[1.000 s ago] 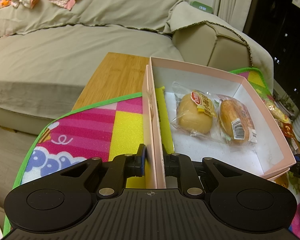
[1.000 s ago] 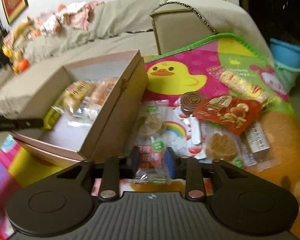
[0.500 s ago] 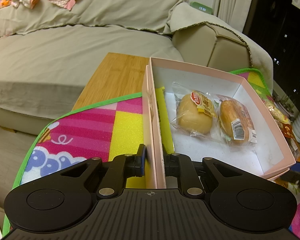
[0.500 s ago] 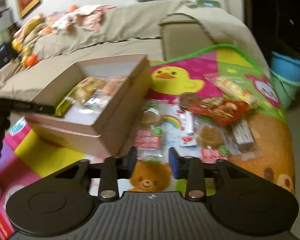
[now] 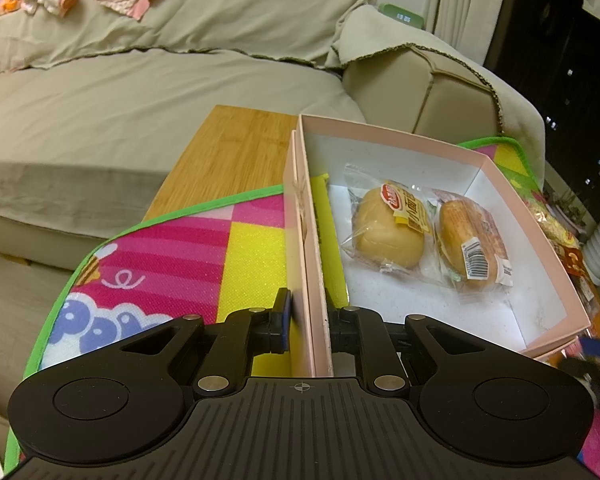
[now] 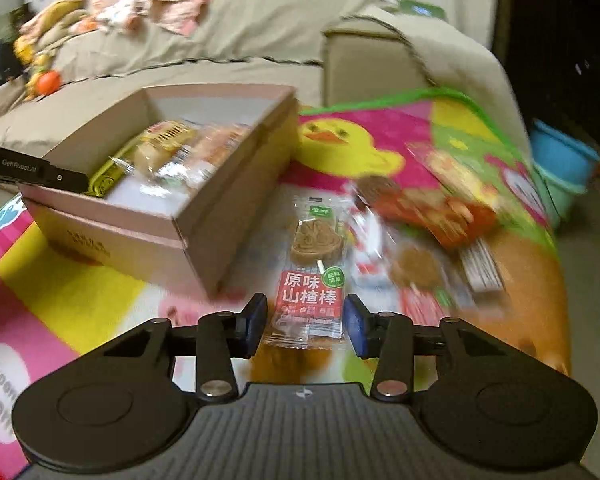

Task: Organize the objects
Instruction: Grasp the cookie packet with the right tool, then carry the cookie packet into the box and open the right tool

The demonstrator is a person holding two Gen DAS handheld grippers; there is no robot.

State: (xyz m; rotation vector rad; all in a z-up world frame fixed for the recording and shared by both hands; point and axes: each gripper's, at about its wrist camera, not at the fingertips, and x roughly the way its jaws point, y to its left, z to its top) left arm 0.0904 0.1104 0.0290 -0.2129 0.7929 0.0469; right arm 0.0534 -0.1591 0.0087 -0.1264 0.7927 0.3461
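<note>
Now your left gripper (image 5: 305, 330) clamps the pink box (image 5: 556, 276) wall; right gripper (image 6: 305, 330), jaws just closing, loosely straddles the hawthorn-stick packet (image 6: 310, 280) beside the box on the mat. Risk: slick wrapper slips out.

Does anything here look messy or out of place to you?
Yes. Several snack packets lie scattered, overlapping, on the colourful mat beside the pink box, while only two wrapped buns sit inside it. A hawthorn stick packet lies between the right gripper's open jaws.
</note>
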